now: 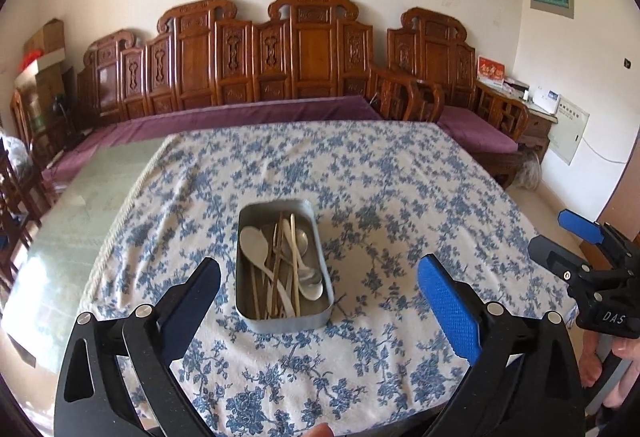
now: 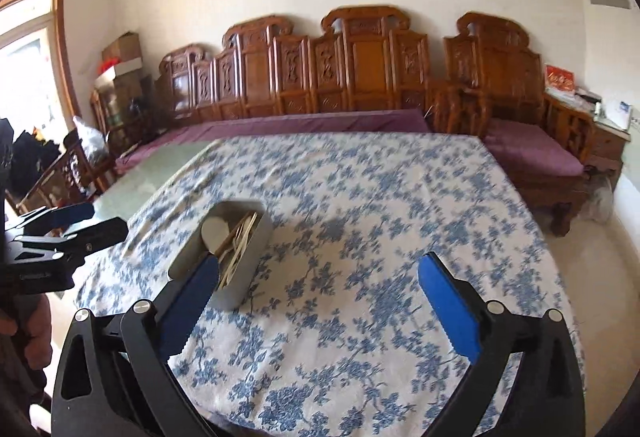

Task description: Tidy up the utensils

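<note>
A grey metal tin (image 1: 248, 319) sits on the blue-flowered tablecloth (image 1: 400, 197). It holds a white plastic spoon (image 1: 256, 243), metal spoons (image 1: 310, 273) and several chopsticks (image 1: 295, 261). My left gripper (image 1: 320, 289) is open and empty, just in front of the tin. My right gripper (image 2: 316, 289) is open and empty, to the right of the tin (image 2: 248, 257), above bare cloth. The right gripper also shows at the right edge of the left wrist view (image 1: 568, 237). The left gripper shows at the left edge of the right wrist view (image 2: 92, 223).
The cloth covers most of the table; a bare green glass strip (image 1: 80, 217) lies on its left. A carved wooden sofa (image 1: 304, 57) with purple cushions stands behind the table. A wooden side table (image 1: 532, 109) stands at the far right.
</note>
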### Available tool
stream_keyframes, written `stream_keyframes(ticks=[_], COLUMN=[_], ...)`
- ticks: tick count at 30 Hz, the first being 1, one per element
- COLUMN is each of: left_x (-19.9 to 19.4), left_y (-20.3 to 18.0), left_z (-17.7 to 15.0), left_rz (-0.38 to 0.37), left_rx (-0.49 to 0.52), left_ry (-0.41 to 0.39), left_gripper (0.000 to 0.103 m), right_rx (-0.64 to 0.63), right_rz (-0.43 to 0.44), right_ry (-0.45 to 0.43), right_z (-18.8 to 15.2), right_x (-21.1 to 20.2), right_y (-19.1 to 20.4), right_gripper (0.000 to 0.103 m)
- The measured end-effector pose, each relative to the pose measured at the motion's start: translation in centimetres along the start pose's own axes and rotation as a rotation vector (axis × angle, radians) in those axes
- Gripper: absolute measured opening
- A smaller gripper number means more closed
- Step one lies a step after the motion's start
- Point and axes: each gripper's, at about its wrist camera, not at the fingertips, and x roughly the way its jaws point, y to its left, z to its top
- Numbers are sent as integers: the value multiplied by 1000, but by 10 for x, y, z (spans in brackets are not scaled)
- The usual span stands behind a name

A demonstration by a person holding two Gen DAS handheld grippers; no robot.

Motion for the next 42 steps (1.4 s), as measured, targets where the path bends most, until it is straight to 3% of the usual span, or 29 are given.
stream_keyframes(ticks=[10, 14, 42], left_x=[-54, -62, -68], left_y=[-20, -19, -12], left_z=[16, 17, 14], left_rz=[12, 39, 24], left_rx=[18, 7, -37], left_ry=[-119, -132, -155], left_gripper=[95, 95, 95], right_rx=[-18, -27, -39], right_rz=[-47, -49, -45], right_ry=[-154, -167, -183], right_z=[32, 35, 33], right_x=[-60, -69, -71], right_y=[1, 1, 6], right_gripper=[100, 100, 100])
